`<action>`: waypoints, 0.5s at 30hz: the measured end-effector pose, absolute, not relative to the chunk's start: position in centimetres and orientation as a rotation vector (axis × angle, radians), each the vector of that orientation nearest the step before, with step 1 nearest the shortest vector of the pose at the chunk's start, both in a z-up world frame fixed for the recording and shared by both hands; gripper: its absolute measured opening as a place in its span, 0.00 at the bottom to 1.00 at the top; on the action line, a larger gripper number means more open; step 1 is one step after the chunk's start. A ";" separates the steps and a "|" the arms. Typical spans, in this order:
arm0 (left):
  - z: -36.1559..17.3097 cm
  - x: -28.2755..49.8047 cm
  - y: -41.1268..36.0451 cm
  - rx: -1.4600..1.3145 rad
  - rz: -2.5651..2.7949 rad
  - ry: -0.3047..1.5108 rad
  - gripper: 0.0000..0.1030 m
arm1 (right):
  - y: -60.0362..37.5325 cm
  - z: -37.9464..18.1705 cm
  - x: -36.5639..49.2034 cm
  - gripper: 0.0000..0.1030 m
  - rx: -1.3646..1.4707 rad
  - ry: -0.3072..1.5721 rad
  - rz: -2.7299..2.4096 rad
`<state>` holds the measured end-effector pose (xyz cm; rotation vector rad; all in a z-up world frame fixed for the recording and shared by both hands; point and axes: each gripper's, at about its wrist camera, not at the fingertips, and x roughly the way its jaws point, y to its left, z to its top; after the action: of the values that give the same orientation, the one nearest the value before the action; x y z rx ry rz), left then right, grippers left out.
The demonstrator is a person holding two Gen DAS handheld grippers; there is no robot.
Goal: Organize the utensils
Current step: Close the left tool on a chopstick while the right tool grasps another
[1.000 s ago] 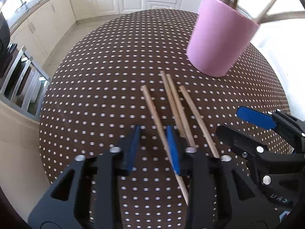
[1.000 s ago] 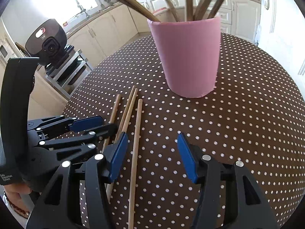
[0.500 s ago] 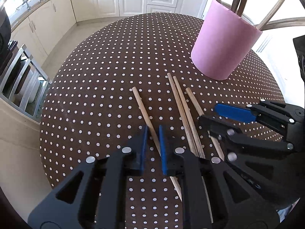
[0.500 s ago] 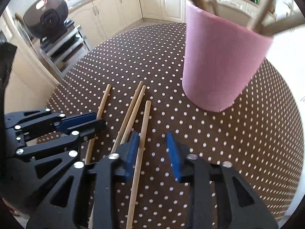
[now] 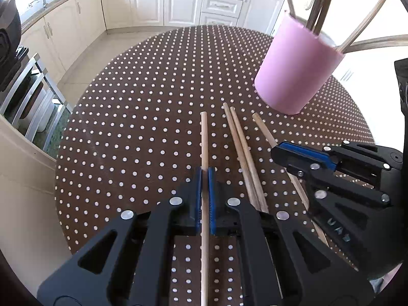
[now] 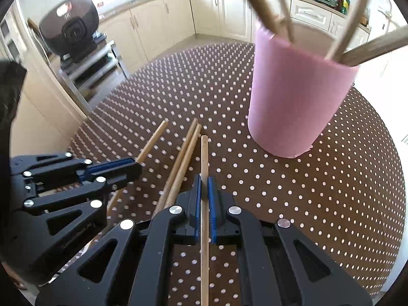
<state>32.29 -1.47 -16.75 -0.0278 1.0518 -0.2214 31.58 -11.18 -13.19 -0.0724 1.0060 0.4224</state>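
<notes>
Several wooden chopsticks lie on the brown dotted table. My left gripper [image 5: 204,176] is shut on the leftmost chopstick [image 5: 204,137], which runs straight out between the pads. My right gripper [image 6: 204,183] is shut on the rightmost chopstick [image 6: 204,153]. It also shows in the left wrist view [image 5: 303,153], closed over that chopstick [image 5: 264,130]. Two chopsticks [image 5: 239,137] lie together between the grippers, also seen in the right wrist view [image 6: 183,153]. A pink cup [image 5: 297,71] holding wooden utensils stands beyond, in the right wrist view at upper right [image 6: 298,97].
The round table [image 5: 142,94] drops off to the floor at left and far side. A metal rack [image 5: 28,97] stands left of the table. Kitchen cabinets [image 5: 158,2] line the back wall. A dark appliance [image 6: 68,33] sits on a stand.
Both grippers have closed: the left onto the leftmost chopstick, the right onto the rightmost one. The held chopsticks now line up with each gripper's axis.
</notes>
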 end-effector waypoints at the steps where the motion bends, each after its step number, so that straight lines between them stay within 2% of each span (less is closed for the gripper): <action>1: -16.3 32.0 -1.5 -0.027 -0.221 1.043 0.05 | -11.4 -12.7 31.3 0.04 -0.062 0.995 0.427; 15: -5.9 24.6 -2.8 0.000 -0.300 0.772 0.05 | -15.2 -5.4 25.2 0.05 0.096 0.779 0.539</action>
<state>24.60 -2.82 -5.89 -0.0001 0.7718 -0.3002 25.20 -15.24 -5.40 0.0957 0.7795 0.5392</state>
